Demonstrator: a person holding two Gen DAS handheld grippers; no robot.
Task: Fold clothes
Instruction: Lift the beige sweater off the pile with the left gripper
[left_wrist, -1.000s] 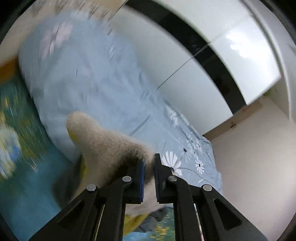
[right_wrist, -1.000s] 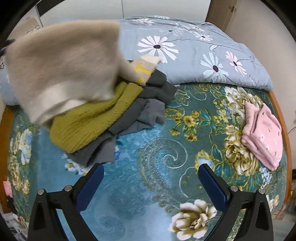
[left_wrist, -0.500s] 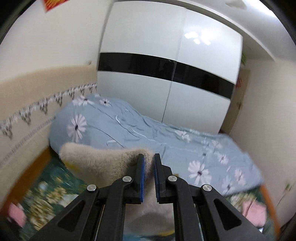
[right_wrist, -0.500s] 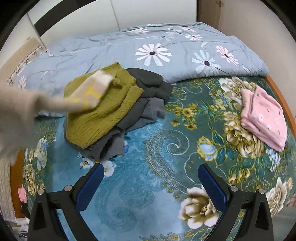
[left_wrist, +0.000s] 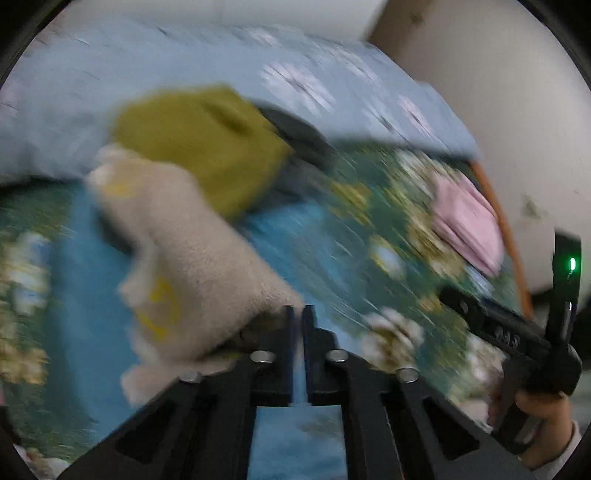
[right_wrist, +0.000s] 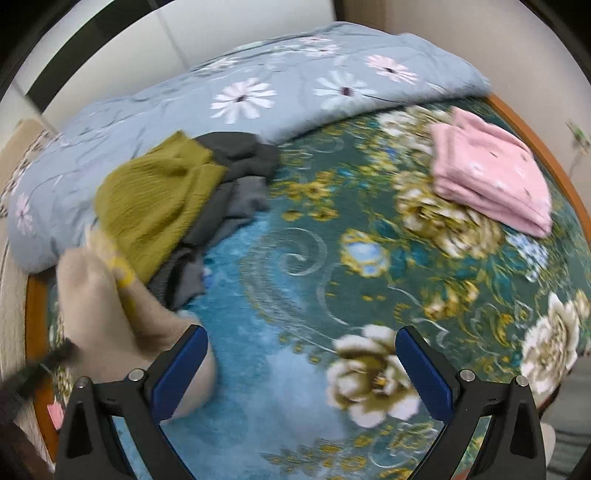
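My left gripper (left_wrist: 298, 314) is shut on a corner of a fluffy beige garment (left_wrist: 192, 258) with yellow marks, which hangs to its left over the bed; the view is blurred. The same beige garment (right_wrist: 103, 314) shows at the lower left of the right wrist view, beside my right gripper's left finger. My right gripper (right_wrist: 301, 354) is wide open and empty above the teal floral bedspread (right_wrist: 295, 266). An olive-green knit (right_wrist: 155, 199) lies on a dark grey garment (right_wrist: 236, 173) at the left.
A folded pink garment (right_wrist: 487, 173) lies at the bed's right edge. A light blue daisy quilt (right_wrist: 258, 85) is bunched along the far side. The wooden bed frame (right_wrist: 535, 144) rims the mattress. The right gripper's body (left_wrist: 517, 332) shows in the left wrist view.
My left gripper has swung down from facing the wardrobe to facing the bed, carrying the beige garment off the pile toward the near left. My right gripper stayed open and shifted slightly.
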